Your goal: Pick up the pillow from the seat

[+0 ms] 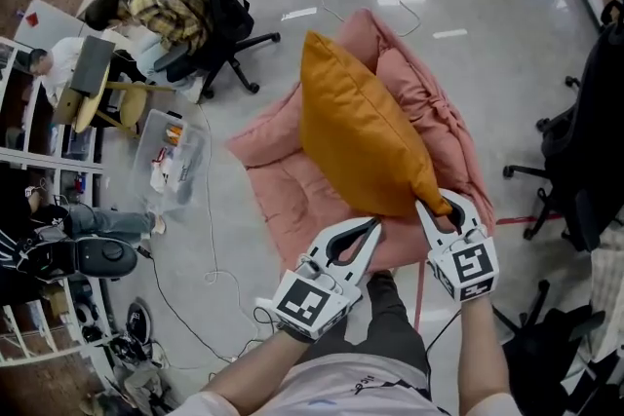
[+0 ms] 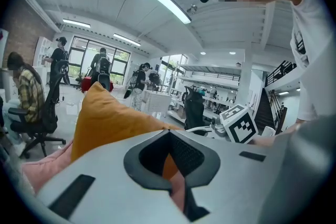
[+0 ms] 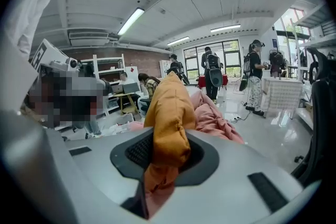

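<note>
An orange pillow stands on edge on a pink cushioned seat, leaning against its raised back. My right gripper is at the pillow's lower right corner and is shut on that corner. In the right gripper view the orange fabric bunches between the jaws of the right gripper. My left gripper sits at the pillow's lower edge with its tips together and nothing pinched. In the left gripper view the pillow rises just beyond the closed tips of the left gripper.
A black office chair draped with a plaid jacket stands to the upper left. A clear plastic box lies left of the seat. Cables run over the grey floor. Another dark chair is at the right edge.
</note>
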Demonstrator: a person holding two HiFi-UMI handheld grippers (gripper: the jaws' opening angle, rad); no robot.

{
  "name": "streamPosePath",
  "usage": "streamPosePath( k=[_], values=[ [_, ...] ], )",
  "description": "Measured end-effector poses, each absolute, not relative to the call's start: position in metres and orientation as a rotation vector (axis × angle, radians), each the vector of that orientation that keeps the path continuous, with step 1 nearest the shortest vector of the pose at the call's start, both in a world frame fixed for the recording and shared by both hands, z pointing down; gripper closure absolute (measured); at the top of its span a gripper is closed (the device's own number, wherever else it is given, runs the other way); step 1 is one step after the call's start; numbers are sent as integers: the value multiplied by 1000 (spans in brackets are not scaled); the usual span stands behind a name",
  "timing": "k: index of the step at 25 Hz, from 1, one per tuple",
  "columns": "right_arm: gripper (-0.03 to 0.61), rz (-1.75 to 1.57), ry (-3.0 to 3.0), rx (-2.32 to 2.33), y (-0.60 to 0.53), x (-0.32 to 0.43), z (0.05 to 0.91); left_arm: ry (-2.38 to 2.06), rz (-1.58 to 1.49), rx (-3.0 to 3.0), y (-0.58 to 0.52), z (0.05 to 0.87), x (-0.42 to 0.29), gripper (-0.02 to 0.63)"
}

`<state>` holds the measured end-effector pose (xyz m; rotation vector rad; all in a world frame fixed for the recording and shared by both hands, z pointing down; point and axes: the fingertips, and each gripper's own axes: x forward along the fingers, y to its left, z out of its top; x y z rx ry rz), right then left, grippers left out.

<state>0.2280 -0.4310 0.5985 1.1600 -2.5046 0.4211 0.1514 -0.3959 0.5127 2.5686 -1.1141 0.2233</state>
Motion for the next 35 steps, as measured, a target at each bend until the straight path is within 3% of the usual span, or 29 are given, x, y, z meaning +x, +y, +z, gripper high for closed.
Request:
streamPosePath(
  k=[13, 35],
  values=[
    [525, 421, -2580, 1226, -406, 148, 532, -1260, 115, 2550, -337, 477, 55, 604],
    [528, -63, -2647, 1265, -310, 29, 303, -1314, -124, 2638, -241, 336, -75, 604]
  ],
)
